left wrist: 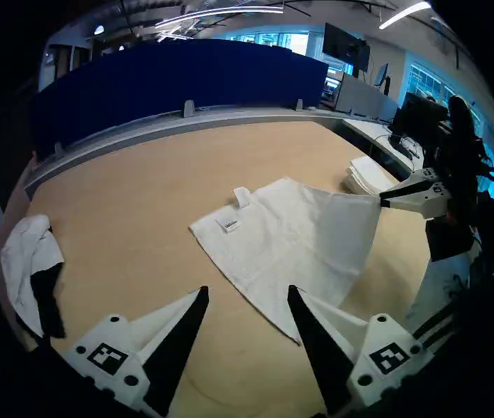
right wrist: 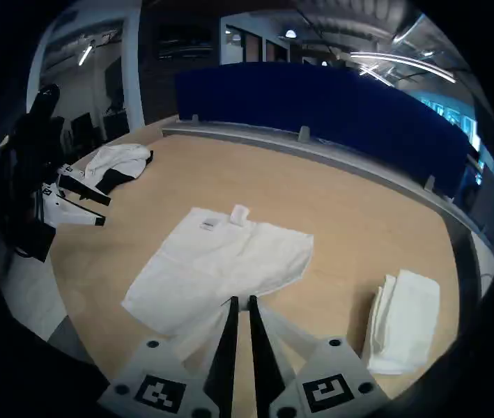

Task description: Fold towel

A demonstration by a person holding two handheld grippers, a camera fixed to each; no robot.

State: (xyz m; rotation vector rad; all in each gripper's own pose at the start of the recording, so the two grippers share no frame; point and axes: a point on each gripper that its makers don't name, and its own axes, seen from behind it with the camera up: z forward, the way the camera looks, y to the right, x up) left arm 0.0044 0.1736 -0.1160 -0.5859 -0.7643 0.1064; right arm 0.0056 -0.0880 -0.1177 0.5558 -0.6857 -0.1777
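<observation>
I see a wide wooden table (left wrist: 142,209) backed by a blue partition (left wrist: 177,76). The towel (left wrist: 281,237) lies spread near the middle of it, with one corner raised off the wood. My right gripper (right wrist: 243,299) has its jaws pinched on that corner. My left gripper (left wrist: 248,289) hangs with its jaws wide apart just above the towel's near edge, holding nothing. A stack of folded towels (right wrist: 407,320) sits off to one side, and a crumpled cloth (left wrist: 27,258) lies at the other.
</observation>
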